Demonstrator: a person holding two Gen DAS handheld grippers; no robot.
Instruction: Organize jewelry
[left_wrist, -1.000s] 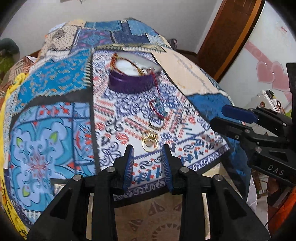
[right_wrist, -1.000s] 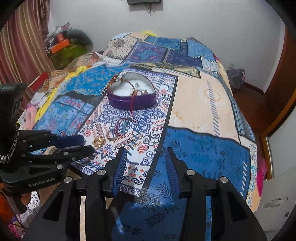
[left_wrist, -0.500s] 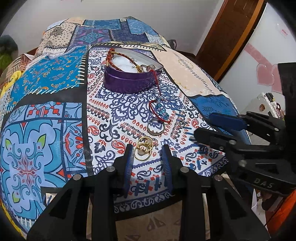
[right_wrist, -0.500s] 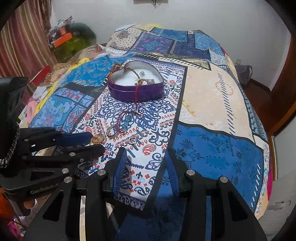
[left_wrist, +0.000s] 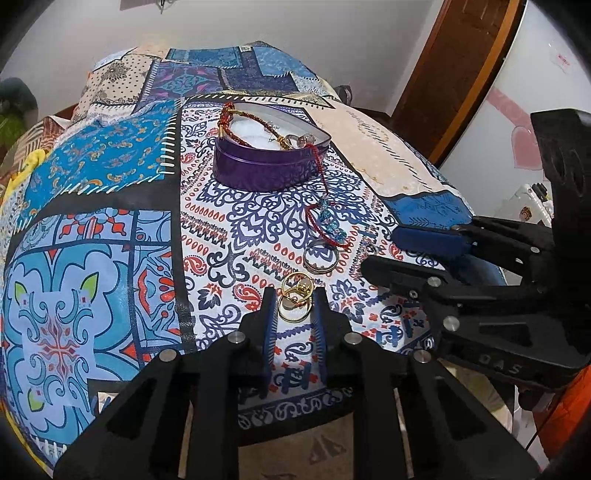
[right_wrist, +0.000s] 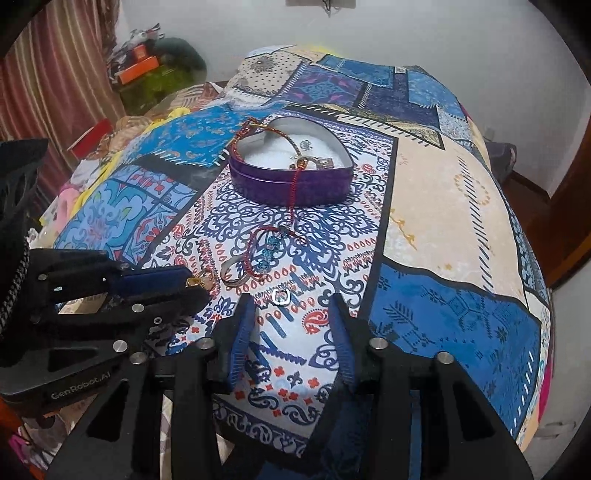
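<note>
A purple heart-shaped tin (left_wrist: 266, 166) (right_wrist: 291, 181) stands on the patterned bedspread, with a red beaded bracelet and small pieces inside. A red cord with blue beads (left_wrist: 327, 218) (right_wrist: 267, 247) hangs over its rim onto the cloth. A silver ring (left_wrist: 320, 256) (right_wrist: 234, 273) lies below it. Gold rings (left_wrist: 295, 297) (right_wrist: 201, 281) lie between the tips of my open left gripper (left_wrist: 294, 301). A small silver square piece (right_wrist: 282, 296) lies just ahead of my open, empty right gripper (right_wrist: 291, 314).
The bedspread (left_wrist: 103, 229) drops off at the near edge. A wooden door (left_wrist: 454, 74) and white furniture stand to the right. Clutter and a striped curtain (right_wrist: 55, 74) lie left of the bed.
Both grippers have moved forward over the bed. My left gripper's tips now flank the gold rings. My right gripper has come close to the small silver square piece.
</note>
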